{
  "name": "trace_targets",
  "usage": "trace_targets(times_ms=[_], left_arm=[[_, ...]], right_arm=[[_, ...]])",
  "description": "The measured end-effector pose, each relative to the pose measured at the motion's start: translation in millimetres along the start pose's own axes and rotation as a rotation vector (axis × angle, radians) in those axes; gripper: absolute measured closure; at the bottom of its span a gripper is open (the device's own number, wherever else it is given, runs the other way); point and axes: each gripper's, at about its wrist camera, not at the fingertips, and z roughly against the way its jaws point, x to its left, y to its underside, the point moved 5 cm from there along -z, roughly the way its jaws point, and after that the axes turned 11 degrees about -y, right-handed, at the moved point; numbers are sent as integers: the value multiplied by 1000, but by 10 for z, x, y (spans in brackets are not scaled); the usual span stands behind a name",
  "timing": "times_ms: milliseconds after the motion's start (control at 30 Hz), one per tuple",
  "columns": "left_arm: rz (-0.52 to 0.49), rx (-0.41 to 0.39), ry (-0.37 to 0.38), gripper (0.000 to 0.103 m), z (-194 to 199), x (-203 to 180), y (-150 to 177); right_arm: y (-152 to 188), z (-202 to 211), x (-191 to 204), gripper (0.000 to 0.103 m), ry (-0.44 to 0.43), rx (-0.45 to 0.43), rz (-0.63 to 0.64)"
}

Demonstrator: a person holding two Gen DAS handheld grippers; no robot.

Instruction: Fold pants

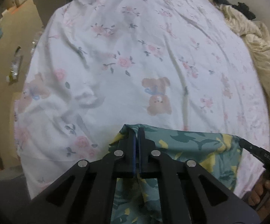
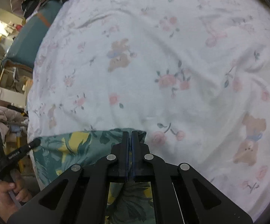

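Left tool [image 1: 137,130] and right tool [image 2: 129,133] each clamp the pants [image 1: 191,145] on the bedsheet [image 1: 135,46].

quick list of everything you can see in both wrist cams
pants: one, teal with yellow floral print, near edge of the bed, stretched between both grippers
bedsheet: one, white with pink roses and brown bears, covers the bed
blanket: one, beige, crumpled at the far right of the bed
left gripper: one, black, shut on the pants
right gripper: one, black, shut on the pants
hands: two, each holding a gripper handle
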Motion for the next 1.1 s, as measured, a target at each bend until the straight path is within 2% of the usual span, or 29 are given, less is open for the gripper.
trace_targets(times_ms=[67, 100, 133, 167, 200, 267, 300, 367, 433, 467, 500, 533, 633, 667, 733, 833, 900, 933, 967, 1000, 1033, 1100], left_arm=[[14, -3, -15, 98, 6, 26, -1], [18, -6, -37, 89, 21, 45, -4], [24, -11, -62, 68, 38, 80, -1], [31, -23, -73, 59, 75, 119, 15], [40, -43, -81, 55, 135, 165, 34], [37, -59, -105, 55, 254, 209, 108], [28, -93, -87, 55, 371, 189, 164], [-12, -137, -8, 55, 518, 56, 253], [-84, -97, 141, 54, 507, -218, 388], [-117, -65, 177, 54, 448, -322, 449], [-152, -27, 181, 54, 349, -418, 521], [-185, 7, 158, 54, 227, -490, 594], [-250, 108, -1, 54, -107, -423, 816], [-262, 124, -17, 52, -140, -384, 863], [-275, 128, -37, 51, -100, -289, 884], [-217, 155, -53, 44, -70, -71, 866], [-149, 178, -36, 44, -24, 63, 817], [-123, 169, -17, 45, 45, 109, 758], [-111, 149, -17, 44, 105, 144, 691], [-96, 110, -34, 41, 190, 191, 567], [-88, 84, -50, 32, 231, 245, 470], [-88, 51, -98, 21, 275, 319, 248]], right_arm=[[13, 19, 38, 99, 23, -6, 28], [20, 36, 48, 96, 28, -6, 29], [25, 63, 48, 90, 41, -10, 25], [39, 99, 38, 86, 37, -13, 12], [80, 141, 24, 85, 16, -14, -1], [172, 235, 40, 82, -6, -18, -24], [212, 277, 86, 82, -19, -24, -21], [317, 319, 366, 82, -59, -23, 81], [415, 258, 637, 82, -127, 5, 168], [498, 150, 793, 82, -167, 42, 209], [562, 46, 871, 82, -171, 76, 233], [626, -63, 921, 83, -154, 110, 258], [862, -407, 806, 85, 65, 231, 349], [951, -464, 655, 90, 149, 279, 353], [978, -387, 547, 90, 185, 289, 346], [935, -219, 415, 90, 242, 266, 317], [907, -99, 336, 88, 182, 259, 234], [876, -41, 338, 84, 152, 241, 213], [797, 82, 357, 83, 107, 193, 194], [734, 167, 361, 83, 83, 161, 182], [676, 239, 359, 82, 62, 135, 168], [518, 339, 334, 54, 31, 95, 151]])
